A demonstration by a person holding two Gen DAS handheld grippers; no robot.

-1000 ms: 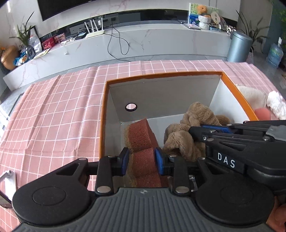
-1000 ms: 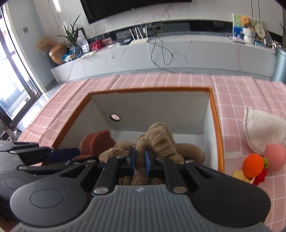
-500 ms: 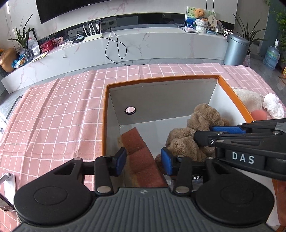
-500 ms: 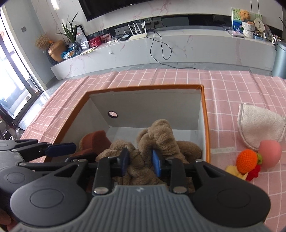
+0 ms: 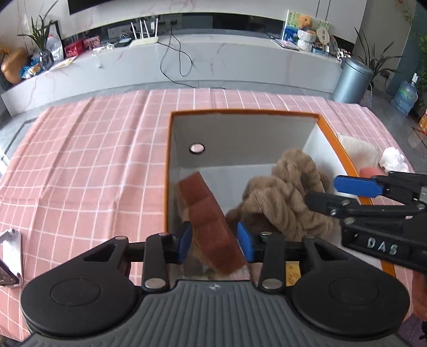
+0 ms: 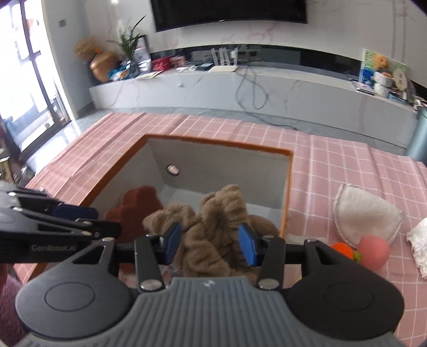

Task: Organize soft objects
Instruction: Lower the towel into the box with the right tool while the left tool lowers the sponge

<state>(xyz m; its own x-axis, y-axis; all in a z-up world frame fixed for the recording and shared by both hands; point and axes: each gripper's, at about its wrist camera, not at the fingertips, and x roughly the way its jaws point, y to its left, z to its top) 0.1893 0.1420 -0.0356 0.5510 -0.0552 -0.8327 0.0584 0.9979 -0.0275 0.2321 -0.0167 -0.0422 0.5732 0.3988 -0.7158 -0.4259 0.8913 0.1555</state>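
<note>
Both tools stand spread above the box (image 5: 331, 130); the left tool (image 5: 214, 243) has the sponge (image 5: 210, 221) loose between its pads, leaning inside the box; the right tool (image 6: 209, 241) frames the plush (image 6: 213, 235), also inside. This looks like the release step; next each tool should lift clear, and then the right one can go for the cloth (image 6: 365, 216) on the worktop (image 6: 347, 165) to its right.

Marble wall, dark TV (image 6: 230, 13), long marble console (image 5: 186, 61), grey floor.
</note>
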